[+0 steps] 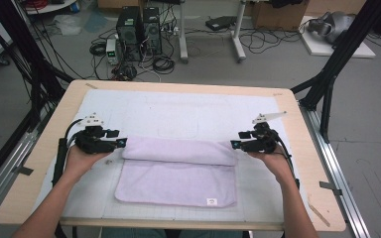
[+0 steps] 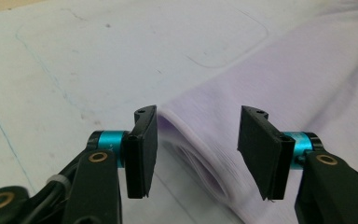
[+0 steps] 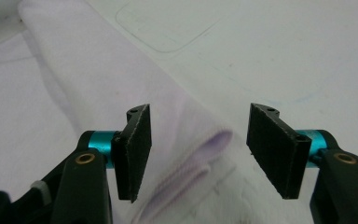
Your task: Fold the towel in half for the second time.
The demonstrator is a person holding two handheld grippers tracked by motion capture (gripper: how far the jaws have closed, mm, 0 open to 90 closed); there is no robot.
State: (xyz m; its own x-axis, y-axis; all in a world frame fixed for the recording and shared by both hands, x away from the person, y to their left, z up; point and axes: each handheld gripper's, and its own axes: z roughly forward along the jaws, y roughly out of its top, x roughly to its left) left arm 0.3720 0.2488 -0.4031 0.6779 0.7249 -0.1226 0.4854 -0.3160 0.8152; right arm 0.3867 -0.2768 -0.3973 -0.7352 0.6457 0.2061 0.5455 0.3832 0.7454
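A pale lilac towel (image 1: 178, 173) lies on the white mat, its far part folded over into a thick band (image 1: 178, 149). My left gripper (image 1: 121, 143) sits at the band's left end, open, with the folded corner (image 2: 191, 140) between its jaws but not pinched. My right gripper (image 1: 234, 144) is at the band's right end, also open, the folded corner (image 3: 200, 149) lying between its jaws. A small white label (image 1: 211, 202) shows at the towel's near right edge.
The white mat (image 1: 188, 111) covers a wooden table (image 1: 297, 163); a faint outlined rectangle marks the mat beyond the towel. Black frame posts stand at both far corners. Computers and cables sit on the floor behind the table.
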